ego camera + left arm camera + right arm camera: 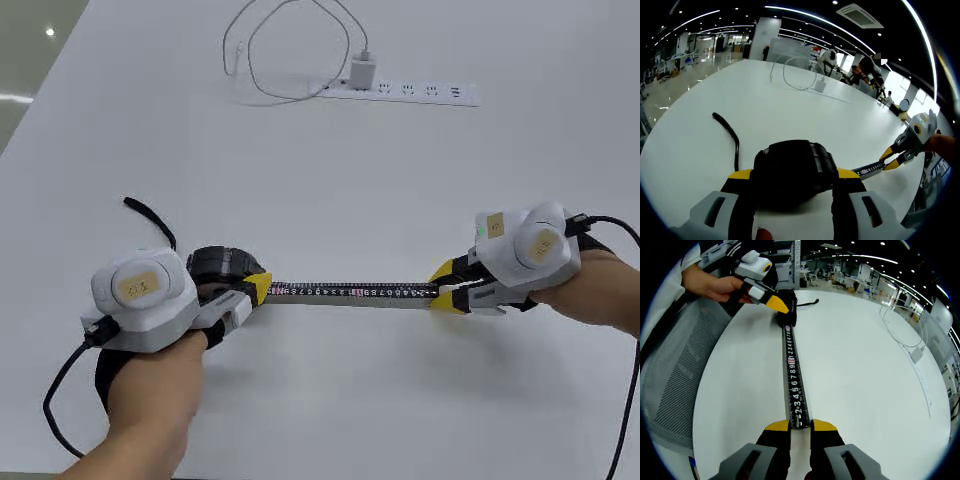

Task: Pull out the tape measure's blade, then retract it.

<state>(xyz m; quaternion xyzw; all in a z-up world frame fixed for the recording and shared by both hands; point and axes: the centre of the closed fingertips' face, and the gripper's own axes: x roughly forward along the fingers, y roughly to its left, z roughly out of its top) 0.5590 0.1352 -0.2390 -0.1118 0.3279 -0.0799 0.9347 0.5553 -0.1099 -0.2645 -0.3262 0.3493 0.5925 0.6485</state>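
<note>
the white desk [350, 170] is carrying everything. on its near left, the left gripper [794, 179] is clamping the black case [222, 265] between closed jaws. the blade [350, 291] is running out flat from the case, low over the desk, to the right gripper [800, 426], which is pinching the blade's end shut. the pull-out is looking partly done. to do it well, the right gripper should be drawing straight along the blade's line, without twisting it, while the left is pinning the case so it is not sliding or tipping. for the retract, feeding the end back is looking safer than letting it whip.
</note>
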